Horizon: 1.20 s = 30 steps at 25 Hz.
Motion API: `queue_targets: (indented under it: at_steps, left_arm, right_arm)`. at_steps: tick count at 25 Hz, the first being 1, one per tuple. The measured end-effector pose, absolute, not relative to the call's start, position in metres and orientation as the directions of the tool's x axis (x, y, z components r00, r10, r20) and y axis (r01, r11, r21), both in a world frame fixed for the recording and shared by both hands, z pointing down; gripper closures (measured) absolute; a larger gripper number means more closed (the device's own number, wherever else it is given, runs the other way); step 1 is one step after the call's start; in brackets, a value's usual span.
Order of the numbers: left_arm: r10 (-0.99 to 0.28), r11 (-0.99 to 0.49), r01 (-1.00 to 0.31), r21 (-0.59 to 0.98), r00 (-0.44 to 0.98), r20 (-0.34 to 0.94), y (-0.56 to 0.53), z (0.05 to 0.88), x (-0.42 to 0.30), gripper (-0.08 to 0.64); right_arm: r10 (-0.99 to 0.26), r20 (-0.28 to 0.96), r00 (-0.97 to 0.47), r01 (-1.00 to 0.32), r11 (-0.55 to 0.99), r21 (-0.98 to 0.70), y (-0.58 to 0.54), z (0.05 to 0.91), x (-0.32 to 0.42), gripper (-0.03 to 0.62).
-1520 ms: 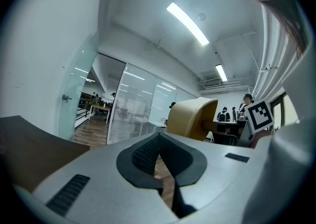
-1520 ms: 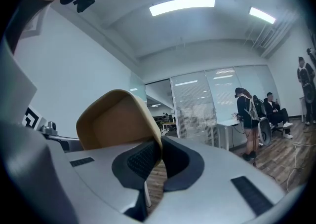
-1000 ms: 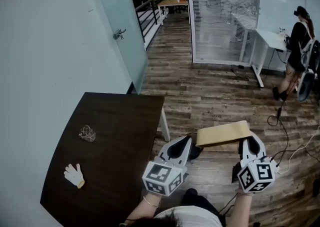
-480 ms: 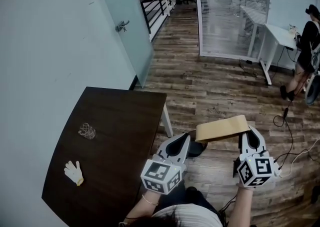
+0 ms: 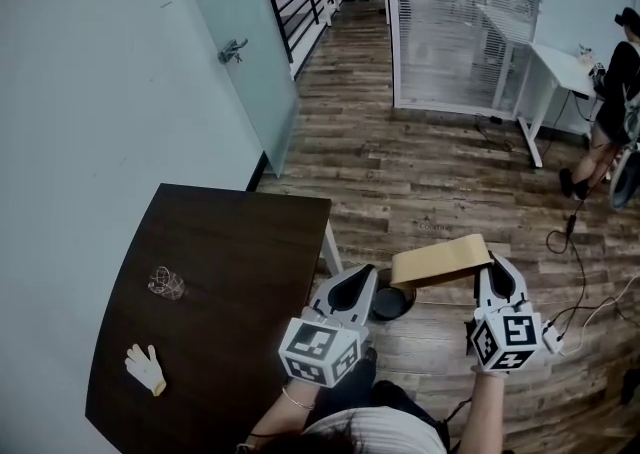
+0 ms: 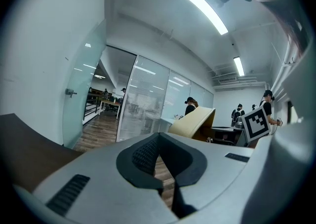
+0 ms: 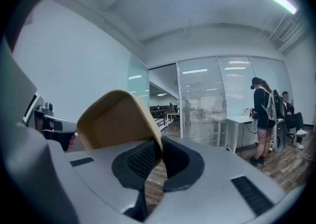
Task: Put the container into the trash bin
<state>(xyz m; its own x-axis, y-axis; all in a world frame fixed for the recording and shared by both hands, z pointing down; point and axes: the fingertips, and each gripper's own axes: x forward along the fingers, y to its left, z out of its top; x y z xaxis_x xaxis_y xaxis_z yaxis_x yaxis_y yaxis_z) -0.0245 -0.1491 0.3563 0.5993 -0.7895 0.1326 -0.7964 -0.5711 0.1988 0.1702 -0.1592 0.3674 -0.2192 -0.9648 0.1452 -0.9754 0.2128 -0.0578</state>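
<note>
Right gripper (image 5: 496,272): its jaws pinch one edge of the container (image 5: 441,261). In the right gripper view the thin tan wall sits between the two dark pads.
Left gripper (image 5: 357,288): the jaws are pressed together and there is nothing between them. It does not hold the container, which shows up to the right of it in the left gripper view, apart from the jaws.
Container: a tan box with an open side, held in the air between the two grippers. It is a little tilted, with the end at the right gripper higher.
Trash bin (image 5: 390,303): a dark round bin on the wooden floor (image 5: 420,182), near the corner of the table. In the head view it lies under the left end of the container, just beside the left gripper.
Table (image 5: 230,272): dark brown, against the pale wall, on the left. A white glove (image 5: 146,368) and a small clear crumpled thing (image 5: 166,283) lie on it, well apart from the grippers.
Background: a person (image 5: 608,102) stands beside a white desk (image 5: 545,67) at the far right.
</note>
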Motion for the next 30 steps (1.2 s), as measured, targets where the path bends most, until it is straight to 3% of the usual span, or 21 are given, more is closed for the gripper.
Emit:
queue_targets:
  at_steps: [19, 30]
  left_arm:
    - [-0.729, -0.621, -0.745, 0.243, 0.663, 0.172, -0.283, 0.401, -0.055, 0.541]
    - [-0.738, -0.588, -0.762, 0.271, 0.643, 0.206, -0.327, 0.445, -0.037, 0.541]
  right_arm:
    - [-0.946, 0.293, -0.142, -0.986, 0.162, 0.044, -0.283, 0.435, 0.130, 0.569]
    - [-0.914, 0.361, -0.185, -0.968, 0.232, 0.091, -0.334, 0.494, 0.139, 0.569]
